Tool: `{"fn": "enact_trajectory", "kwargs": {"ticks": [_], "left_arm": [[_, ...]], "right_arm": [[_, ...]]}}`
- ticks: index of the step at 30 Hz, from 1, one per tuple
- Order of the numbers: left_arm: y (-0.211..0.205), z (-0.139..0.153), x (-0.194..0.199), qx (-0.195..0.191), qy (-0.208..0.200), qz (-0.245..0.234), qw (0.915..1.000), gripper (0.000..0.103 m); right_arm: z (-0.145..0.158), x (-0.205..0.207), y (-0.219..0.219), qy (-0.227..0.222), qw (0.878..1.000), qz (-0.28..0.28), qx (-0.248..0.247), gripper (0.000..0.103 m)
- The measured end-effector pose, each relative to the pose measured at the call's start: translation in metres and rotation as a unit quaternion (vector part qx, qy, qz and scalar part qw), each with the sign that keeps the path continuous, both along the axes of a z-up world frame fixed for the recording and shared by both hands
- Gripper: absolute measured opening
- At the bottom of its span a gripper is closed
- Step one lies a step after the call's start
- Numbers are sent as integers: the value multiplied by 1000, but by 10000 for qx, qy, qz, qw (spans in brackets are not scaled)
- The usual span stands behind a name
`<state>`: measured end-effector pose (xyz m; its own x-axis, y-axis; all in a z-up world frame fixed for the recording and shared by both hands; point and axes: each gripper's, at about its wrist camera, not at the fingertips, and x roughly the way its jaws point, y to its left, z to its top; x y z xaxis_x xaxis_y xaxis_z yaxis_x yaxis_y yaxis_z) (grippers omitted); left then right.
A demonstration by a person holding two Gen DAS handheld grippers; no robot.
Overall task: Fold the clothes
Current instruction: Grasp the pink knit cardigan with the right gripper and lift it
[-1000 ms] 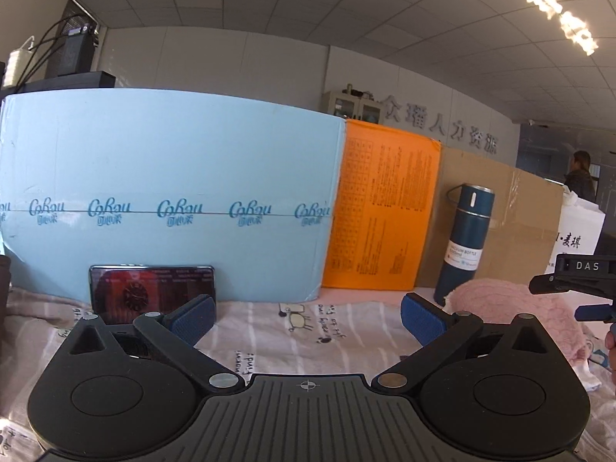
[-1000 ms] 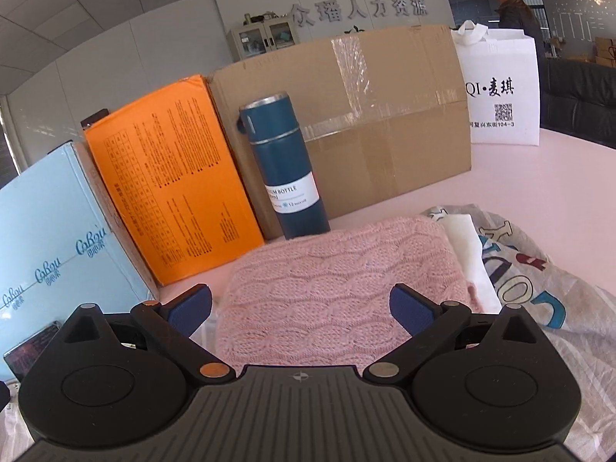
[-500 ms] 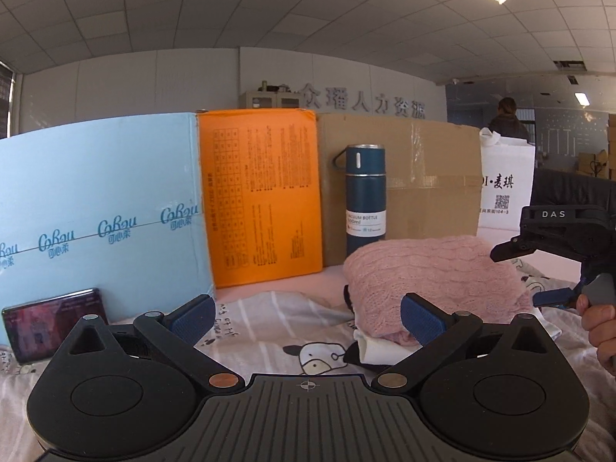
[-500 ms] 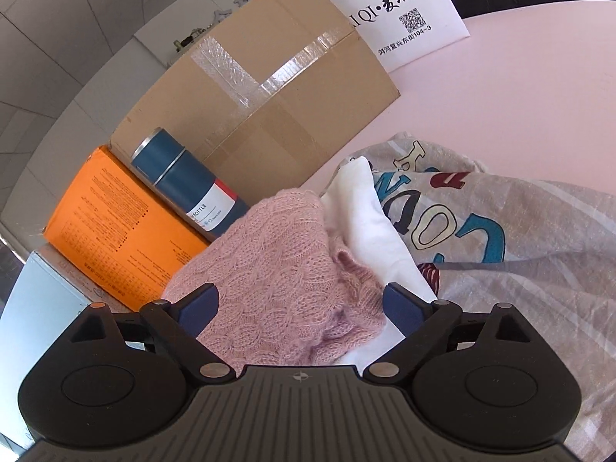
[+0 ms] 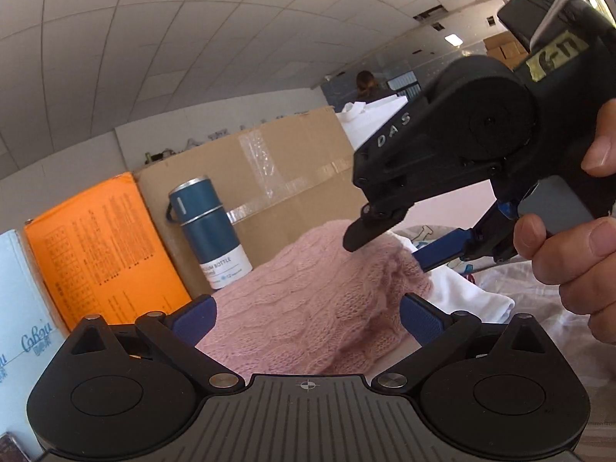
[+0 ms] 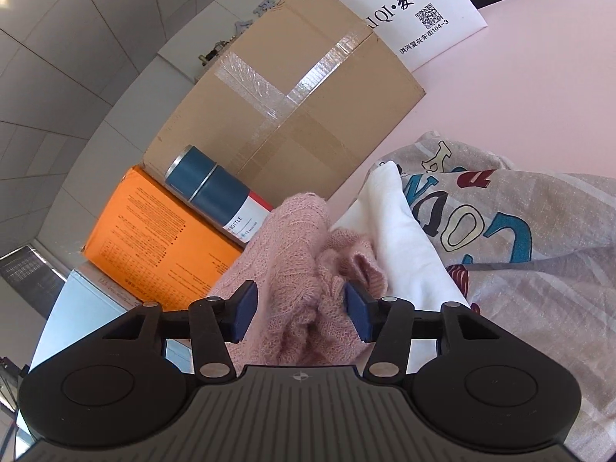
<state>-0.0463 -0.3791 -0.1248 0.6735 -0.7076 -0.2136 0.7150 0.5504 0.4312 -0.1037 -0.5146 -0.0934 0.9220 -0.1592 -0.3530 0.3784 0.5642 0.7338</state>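
Observation:
A pink knitted sweater (image 5: 308, 300) lies bunched on top of a white garment (image 5: 469, 292) on the table. My left gripper (image 5: 306, 313) is open, its blue pads on either side of the sweater's near edge. My right gripper (image 6: 300, 310) has its jaws partly closed around a bunch of the pink sweater (image 6: 304, 269), with knit filling the gap. It also shows in the left wrist view (image 5: 389, 246), pressed down on the sweater's top right. The white garment (image 6: 400, 238) lies just right of it.
A grey printed cloth (image 6: 519, 238) covers the table on the right. Behind the sweater stand a blue bottle (image 5: 210, 231), an orange box (image 5: 104, 250), a cardboard box (image 6: 292, 107), a white bag (image 6: 408, 7) and a light blue board (image 5: 15, 308).
Both grippers have moved in onto the pink sweater. The right jaws have narrowed from wide open to closing on a bunch of knit. The left view has swung right and tilted.

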Motion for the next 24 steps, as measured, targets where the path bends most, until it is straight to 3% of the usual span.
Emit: {"fn": "enact_trajectory", "kwargs": {"ticks": [1,3,6,8,13,18,24], "left_arm": [[-5,-2,3,50,2,76,10000,89],[-12,-4,14,76,290,153,9994,62],[-20,-8,28,117,609,274,9977,31],[-19,-8,31,32,613,392,9973,18],[20,15,44,-1067,840,811,9874,15],[72,42,44,-2068,682,1075,9701,13],[105,73,34,-2831,402,937,9537,12]], "right_arm": [[1,1,0,-1,10000,25,-9,52],[2,1,0,-30,10000,59,2,56],[4,3,3,-109,9998,161,7,61],[5,4,5,-162,9996,238,-29,67],[4,0,1,-289,9995,61,72,82],[7,-3,5,-301,9995,-102,-82,83],[15,-3,16,-800,9962,266,-236,84]]}}
